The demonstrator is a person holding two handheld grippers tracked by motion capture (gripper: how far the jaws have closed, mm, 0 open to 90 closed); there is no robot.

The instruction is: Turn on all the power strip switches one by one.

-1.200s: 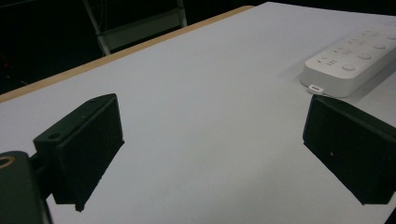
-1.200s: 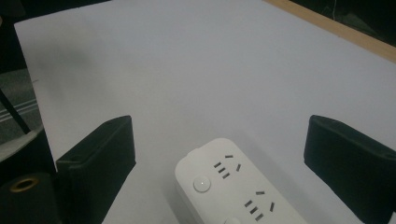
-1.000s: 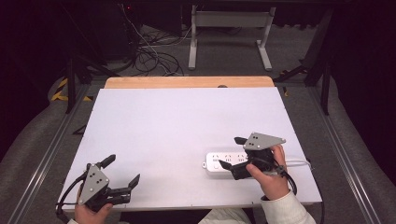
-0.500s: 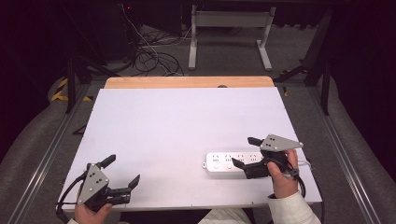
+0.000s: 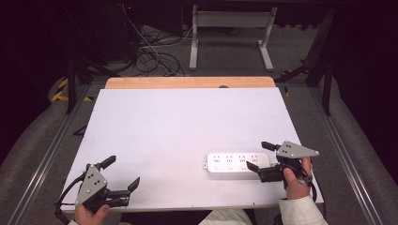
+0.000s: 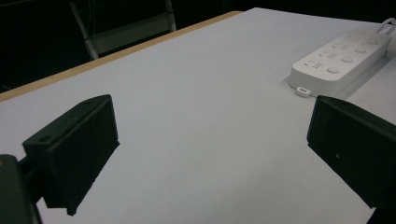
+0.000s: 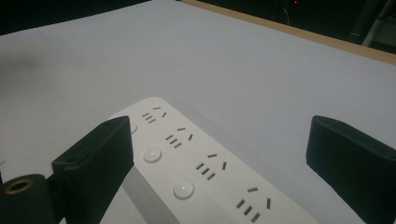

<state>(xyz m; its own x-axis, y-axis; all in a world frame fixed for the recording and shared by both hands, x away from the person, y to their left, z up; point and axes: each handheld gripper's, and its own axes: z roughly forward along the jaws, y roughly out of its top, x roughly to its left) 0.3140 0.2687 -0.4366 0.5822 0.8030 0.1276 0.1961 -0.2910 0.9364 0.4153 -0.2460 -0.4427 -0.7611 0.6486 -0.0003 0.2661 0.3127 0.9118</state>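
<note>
A white power strip [image 5: 237, 162] with several sockets and round buttons lies flat near the table's front right. My right gripper [image 5: 258, 155] is open at the strip's right end, held low by a hand. In the right gripper view the strip [image 7: 201, 172] runs beneath and between the spread jaws of this gripper [image 7: 219, 135], the left jaw over its near edge. My left gripper [image 5: 123, 171] rests open at the front left corner, with nothing between its jaws. From the left gripper [image 6: 210, 140] the strip [image 6: 343, 56] lies farther off at upper right.
The white table top [image 5: 187, 126] has a wooden strip [image 5: 187, 82] along its far edge. Metal rails [image 5: 44, 154] run along both sides. Tangled cables [image 5: 155, 61] and a grey metal frame [image 5: 230, 37] sit on the floor beyond.
My right gripper has drawn back to the right, from over the power strip to its right end. The strip stays in place and the left gripper has not moved.
</note>
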